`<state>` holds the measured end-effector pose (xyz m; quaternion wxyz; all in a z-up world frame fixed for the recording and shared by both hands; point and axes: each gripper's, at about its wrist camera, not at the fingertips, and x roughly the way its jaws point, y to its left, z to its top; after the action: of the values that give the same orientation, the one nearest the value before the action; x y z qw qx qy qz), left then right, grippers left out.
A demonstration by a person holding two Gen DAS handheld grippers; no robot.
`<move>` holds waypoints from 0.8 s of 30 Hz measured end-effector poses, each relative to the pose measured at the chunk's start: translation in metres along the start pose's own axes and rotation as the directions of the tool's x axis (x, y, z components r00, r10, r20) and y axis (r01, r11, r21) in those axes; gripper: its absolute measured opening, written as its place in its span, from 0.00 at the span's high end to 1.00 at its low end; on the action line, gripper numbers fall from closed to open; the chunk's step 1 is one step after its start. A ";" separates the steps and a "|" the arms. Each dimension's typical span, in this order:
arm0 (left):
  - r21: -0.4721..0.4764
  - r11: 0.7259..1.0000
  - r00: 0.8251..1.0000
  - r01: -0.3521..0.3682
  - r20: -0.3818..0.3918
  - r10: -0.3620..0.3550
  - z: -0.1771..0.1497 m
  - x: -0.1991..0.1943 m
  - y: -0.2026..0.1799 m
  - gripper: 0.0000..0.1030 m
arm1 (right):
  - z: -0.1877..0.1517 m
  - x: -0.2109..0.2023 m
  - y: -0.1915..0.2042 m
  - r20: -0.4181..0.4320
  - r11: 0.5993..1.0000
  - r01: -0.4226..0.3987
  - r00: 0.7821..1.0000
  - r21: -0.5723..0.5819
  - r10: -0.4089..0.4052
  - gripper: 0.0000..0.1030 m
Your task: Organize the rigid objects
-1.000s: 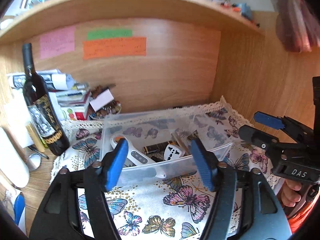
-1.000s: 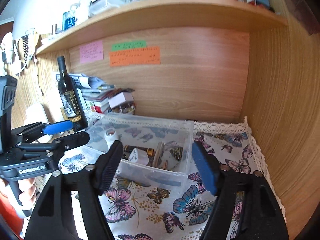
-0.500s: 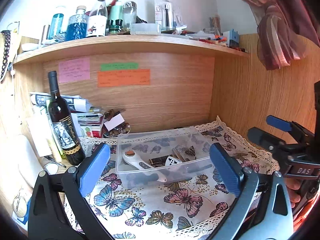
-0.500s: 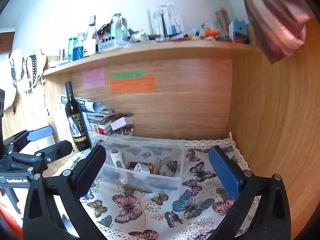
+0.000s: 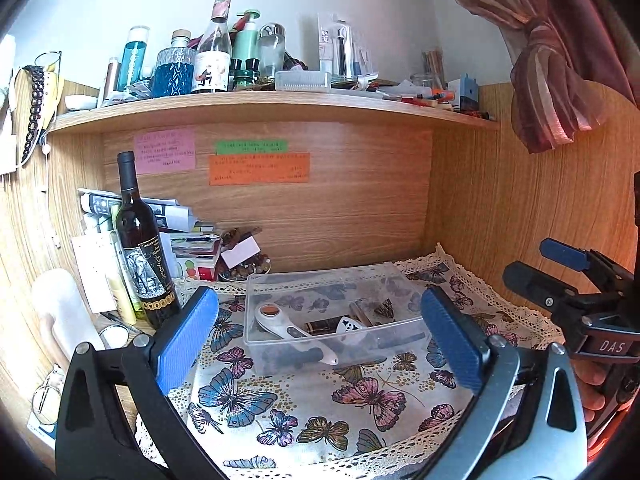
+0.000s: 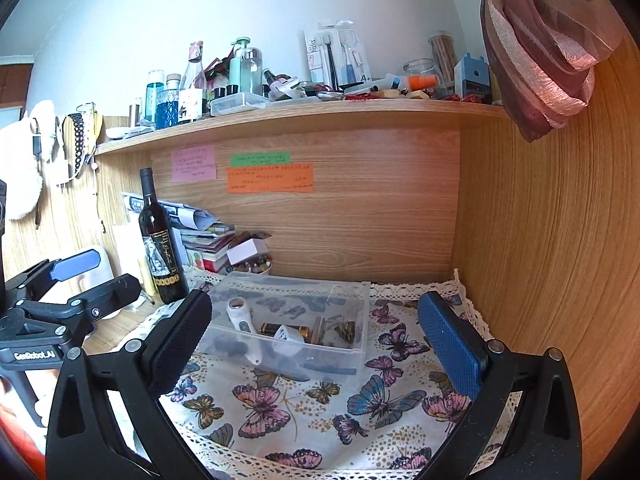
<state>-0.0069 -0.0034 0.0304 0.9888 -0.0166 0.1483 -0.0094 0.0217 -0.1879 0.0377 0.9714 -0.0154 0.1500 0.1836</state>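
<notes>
Both hand-held grippers, left [image 5: 320, 340] and right [image 6: 314, 340], gape above cloth [image 5: 320, 408] before bin [image 5: 332, 312].

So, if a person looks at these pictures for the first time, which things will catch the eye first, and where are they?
The eye falls first on the clear plastic box in the middle of the butterfly cloth, with a white handled tool-like gadget and small items inside. To its left stands a dark wine bottle upright, beside stacked papers. Above, the wooden shelf is crowded with bottles, and both tools, left and right, are open and empty.
</notes>
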 end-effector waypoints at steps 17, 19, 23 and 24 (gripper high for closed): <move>-0.015 1.000 1.000 0.000 -0.013 0.000 -0.003 0.003 0.003 0.00 | -0.002 0.002 0.005 -0.008 1.000 0.003 1.000 -0.004 -0.003 0.00; -0.013 1.000 1.000 0.002 -0.012 -0.002 -0.003 0.004 0.003 0.00 | -0.002 0.002 0.005 -0.009 1.000 0.003 1.000 -0.003 -0.003 0.00; -0.010 1.000 1.000 0.007 -0.017 -0.008 -0.002 0.006 0.003 0.00 | -0.002 0.002 0.005 -0.009 1.000 0.006 1.000 -0.003 -0.006 0.00; -0.010 1.000 1.000 0.009 -0.018 -0.009 -0.002 0.007 0.003 0.00 | -0.002 0.002 0.005 -0.009 1.000 0.006 1.000 -0.003 -0.006 0.00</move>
<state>-0.0010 -0.0003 0.0262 0.9872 -0.0219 0.1572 -0.0131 0.0210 -0.1824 0.0354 0.9712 -0.0181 0.1539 0.1808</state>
